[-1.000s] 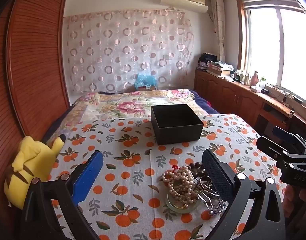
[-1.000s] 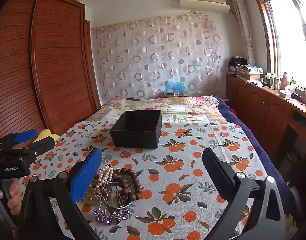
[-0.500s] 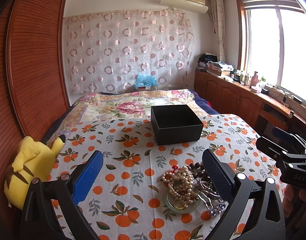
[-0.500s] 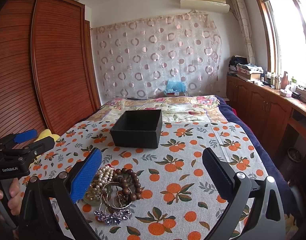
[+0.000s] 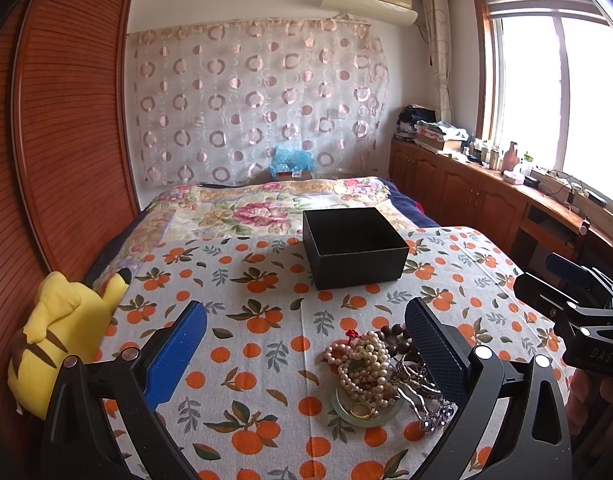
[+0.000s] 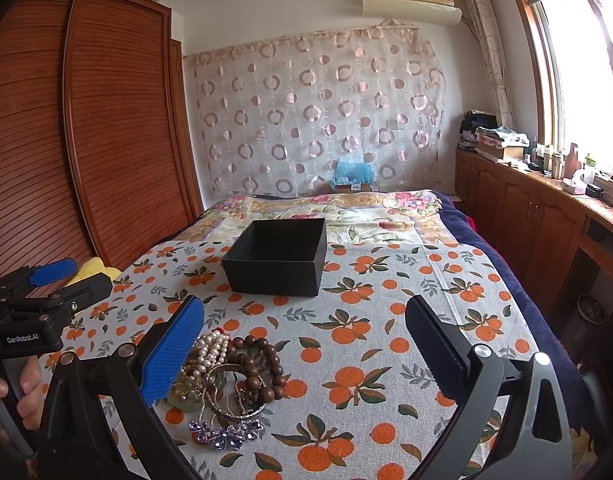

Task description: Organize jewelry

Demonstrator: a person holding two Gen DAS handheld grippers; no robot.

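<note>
A pile of jewelry [image 5: 380, 376] lies on the orange-print cloth: pearl strands, brown wooden beads, a green bangle, silver bracelets and a purple flower clip. It also shows in the right wrist view [image 6: 226, 384]. An open, empty black box [image 5: 354, 246] stands farther back on the cloth, and shows in the right wrist view [image 6: 278, 256]. My left gripper [image 5: 306, 344] is open and empty above the cloth, the pile near its right finger. My right gripper [image 6: 306, 344] is open and empty, the pile by its left finger.
A yellow plush toy [image 5: 62, 336] lies at the bed's left edge by the wooden wardrobe [image 5: 62, 132]. A floral quilt [image 5: 266, 208] covers the far bed. Wooden cabinets [image 6: 538, 220] with clutter run along the right under the window.
</note>
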